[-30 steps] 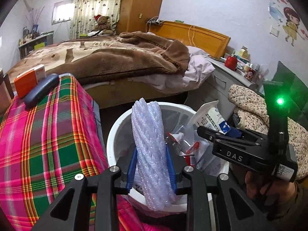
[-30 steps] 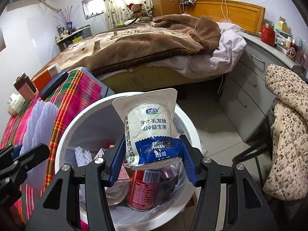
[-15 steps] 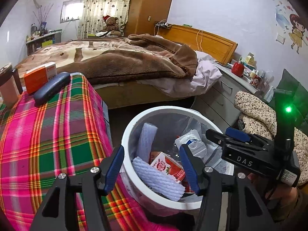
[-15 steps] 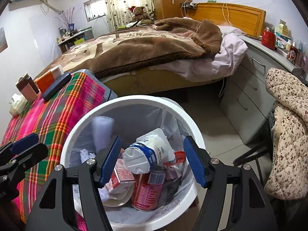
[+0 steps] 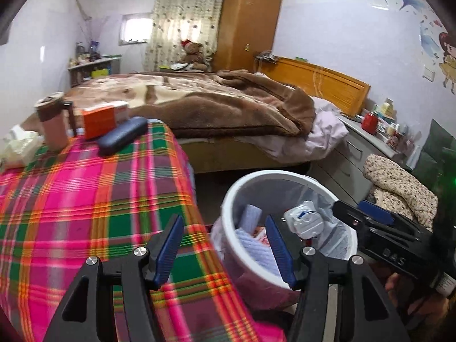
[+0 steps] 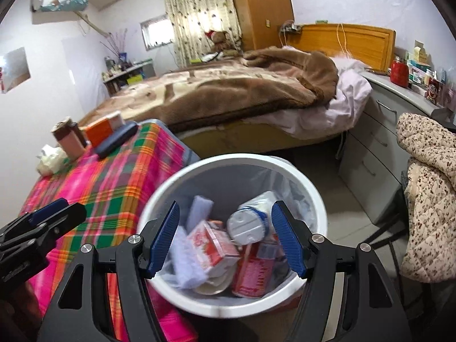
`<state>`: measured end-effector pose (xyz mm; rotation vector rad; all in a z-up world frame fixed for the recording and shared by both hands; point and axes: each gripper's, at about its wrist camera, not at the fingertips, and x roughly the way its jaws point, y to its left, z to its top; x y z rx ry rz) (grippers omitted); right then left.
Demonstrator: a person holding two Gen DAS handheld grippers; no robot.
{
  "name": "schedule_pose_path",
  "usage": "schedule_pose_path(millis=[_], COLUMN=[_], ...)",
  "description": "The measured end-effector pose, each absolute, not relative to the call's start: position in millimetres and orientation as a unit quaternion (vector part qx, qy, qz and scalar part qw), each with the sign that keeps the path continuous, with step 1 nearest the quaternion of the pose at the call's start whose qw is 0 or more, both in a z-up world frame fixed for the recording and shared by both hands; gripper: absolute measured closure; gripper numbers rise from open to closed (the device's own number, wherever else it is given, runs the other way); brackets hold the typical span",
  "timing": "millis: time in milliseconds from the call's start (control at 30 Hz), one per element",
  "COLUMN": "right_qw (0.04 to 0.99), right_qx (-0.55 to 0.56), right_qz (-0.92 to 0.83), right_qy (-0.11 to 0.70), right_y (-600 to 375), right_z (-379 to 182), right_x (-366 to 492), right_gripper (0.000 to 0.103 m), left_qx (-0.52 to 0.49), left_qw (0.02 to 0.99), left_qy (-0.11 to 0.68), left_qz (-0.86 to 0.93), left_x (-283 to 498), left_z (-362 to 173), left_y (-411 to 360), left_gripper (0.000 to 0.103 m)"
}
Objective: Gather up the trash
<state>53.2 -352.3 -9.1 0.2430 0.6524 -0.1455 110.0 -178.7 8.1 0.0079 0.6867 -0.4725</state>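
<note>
The white bin (image 6: 233,310) sits on the floor just right of the plaid tabletop (image 5: 85,199), and pretty much all the trash is in it now. Biggest thing in there is the foam netting sleeve (image 6: 185,259) on the left side: super light and squishy, pinch it anywhere mid-length. Next the red can (image 6: 253,270), stiff but slick and easy to dent, so I'd grab across the body. The red-and-white carton (image 6: 213,245) has flat sides, which makes it the easy one. The little yogurt pouch (image 6: 250,222) on top is floppy, so take it by the flat sealed edge.

Left tongs (image 5: 225,250) have just been opening and have nothing between them; same for the right tongs (image 6: 225,245), spread wide above the bin, empty.
</note>
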Motion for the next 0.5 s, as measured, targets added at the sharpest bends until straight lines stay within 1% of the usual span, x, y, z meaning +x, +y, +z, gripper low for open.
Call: schedule_pose_path(millis=[500], right_qw=[0.965], right_qx=[0.084], right_qz=[-0.040], right_qy=[0.246], right_y=[-291.9], right_z=[4.4], right_x=[11.7], right_gripper=[0.035], left_qx=[0.025], left_qw=[0.945], left_qy=[0.289], left_qz=[-0.154], left_x=[48.4], left_z=[16.7], left_y=[-113.3], left_gripper=[0.043])
